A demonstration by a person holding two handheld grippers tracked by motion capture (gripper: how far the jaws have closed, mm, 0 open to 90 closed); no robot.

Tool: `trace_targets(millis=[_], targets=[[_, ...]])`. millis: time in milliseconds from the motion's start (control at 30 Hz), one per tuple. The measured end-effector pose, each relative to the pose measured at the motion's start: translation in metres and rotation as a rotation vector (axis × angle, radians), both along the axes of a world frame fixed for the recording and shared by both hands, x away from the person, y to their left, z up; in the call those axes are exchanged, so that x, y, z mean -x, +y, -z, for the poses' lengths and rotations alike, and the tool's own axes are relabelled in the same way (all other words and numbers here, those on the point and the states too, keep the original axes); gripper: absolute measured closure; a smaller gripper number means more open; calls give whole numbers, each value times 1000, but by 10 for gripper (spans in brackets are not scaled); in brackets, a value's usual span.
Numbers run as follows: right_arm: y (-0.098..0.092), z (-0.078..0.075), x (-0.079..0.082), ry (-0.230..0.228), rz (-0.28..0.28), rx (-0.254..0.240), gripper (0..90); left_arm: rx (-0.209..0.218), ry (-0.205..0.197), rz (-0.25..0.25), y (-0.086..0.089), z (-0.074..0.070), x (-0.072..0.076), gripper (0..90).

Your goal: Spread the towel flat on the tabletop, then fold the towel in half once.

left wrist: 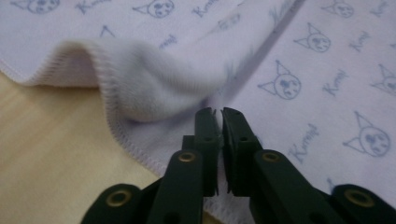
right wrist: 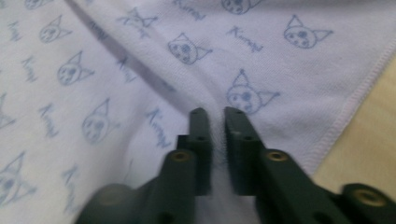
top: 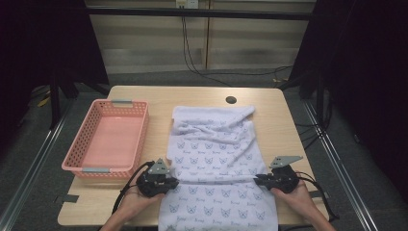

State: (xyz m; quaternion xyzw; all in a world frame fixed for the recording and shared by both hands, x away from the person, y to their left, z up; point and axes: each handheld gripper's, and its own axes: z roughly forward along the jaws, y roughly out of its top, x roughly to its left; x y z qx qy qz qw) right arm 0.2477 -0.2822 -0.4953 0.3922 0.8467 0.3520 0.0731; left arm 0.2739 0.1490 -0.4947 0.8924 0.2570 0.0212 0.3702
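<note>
Left hand-held gripper (top: pixel 169 183) at 7 o'clock, jaws pinched on the towel (top: pixel 216 163) edge. Right hand-held gripper (top: pixel 257 180) at 5 o'clock, jaws narrow, apparently nipping the opposite edge. Towel spread mid-bench (top: pixel 192 96), toward 12. Pink basket (top: pixel 79 163) at 10 o'clock.

This looks like a test room or lab. A small wooden table (top: pixel 144 103) stands on a grey floor (top: pixel 29 159), with dark curtains (top: pixel 365 72) on both sides, metal rails (top: pixel 29 166) and black cables (top: pixel 192 62) running along the wall.
</note>
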Motion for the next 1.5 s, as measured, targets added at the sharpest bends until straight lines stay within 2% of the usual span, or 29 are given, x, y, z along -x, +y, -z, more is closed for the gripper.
trace_targets(millis=[33,67,167,233,267,367,400,433,500,533,567,633,700,733,800,867,900,967,1033,1100,1133,1200,1233,1267,1300,1333,1400,1433,1500], targets=[[-3,0,3,11,-5,-5,864,15,32,2,4,-1,2,880],[-5,-2,9,31,-18,-4,873,52,63,8,7,-3,4,887],[-8,-10,28,24,-56,-21,875,83,78,24,10,-7,14,892],[-11,-16,40,22,-63,-55,875,115,117,37,12,-9,22,893],[-12,-19,45,18,-72,-44,875,124,127,43,13,-11,27,893],[-12,-23,61,12,-92,-57,874,162,144,74,19,-17,47,892],[-11,-25,64,10,-100,-58,870,168,139,84,22,-20,56,892],[-10,-28,69,10,-119,-54,865,166,111,109,23,-24,62,891],[-8,-31,74,15,-142,-62,846,186,145,105,26,-32,67,890],[-7,-32,77,17,-154,-52,824,182,137,142,27,-37,71,886],[-6,-32,81,17,-169,-50,778,170,126,147,28,-40,74,884],[-6,-33,84,8,-154,-64,630,185,130,123,32,-42,75,857],[-7,-35,83,-26,-132,-80,584,197,115,97,37,-42,70,768],[-8,-36,82,-40,-113,-88,574,197,110,80,38,-42,64,768],[-11,-38,73,-58,-79,-104,585,238,107,88,39,-43,54,730],[-13,-38,62,-72,-51,-114,586,248,87,49,35,-42,39,680],[-13,-38,56,-78,-49,-115,585,259,85,37,32,-40,31,687],[-12,-37,44,-87,-36,-109,578,235,87,14,23,-35,18,654],[-10,-35,33,-85,-34,-108,575,211,91,25,10,-27,5,628],[-7,-31,19,-78,-22,-108,569,135,32,23,-1,-20,-6,625],[-7,-29,15,-80,-16,-107,568,109,28,28,-5,-17,-11,637],[-6,-26,6,-71,1,-110,551,103,57,0,-7,-10,-20,649],[-6,-24,2,-73,6,-110,550,68,57,-5,-9,-6,-23,659],[-6,-23,-2,-72,13,-107,543,35,52,0,-10,0,-25,661],[-5,-22,-5,-66,15,-105,541,55,42,5,-8,3,-25,672],[-5,-20,-8,-72,18,-100,532,52,47,2,-6,3,-25,686],[-3,-17,-12,-62,24,-96,535,34,26,7,-5,3,-20,801],[-2,-15,-12,-63,20,-84,534,35,32,4,-4,3,-18,864],[0,-11,-13,-54,10,-79,548,22,40,-7,-2,1,-14,883]])
